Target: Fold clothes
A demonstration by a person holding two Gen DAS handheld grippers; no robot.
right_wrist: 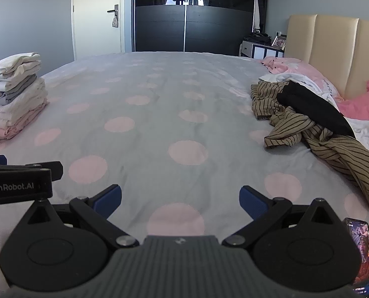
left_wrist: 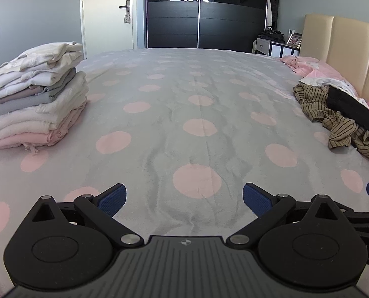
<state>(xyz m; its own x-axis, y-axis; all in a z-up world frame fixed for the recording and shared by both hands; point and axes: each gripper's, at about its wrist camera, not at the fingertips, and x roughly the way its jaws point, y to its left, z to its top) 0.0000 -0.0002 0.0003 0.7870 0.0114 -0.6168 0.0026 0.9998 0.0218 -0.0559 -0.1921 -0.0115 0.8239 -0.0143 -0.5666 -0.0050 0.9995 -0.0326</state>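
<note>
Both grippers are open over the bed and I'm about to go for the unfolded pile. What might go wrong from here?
1. The striped garment lies tangled under a black one and against white ones; pulling it may drag those along.
2. A lit phone lies beside the right gripper; a sweep could knock it.
3. The folded stack is tall and uneven; it may topple when more is added.
</note>
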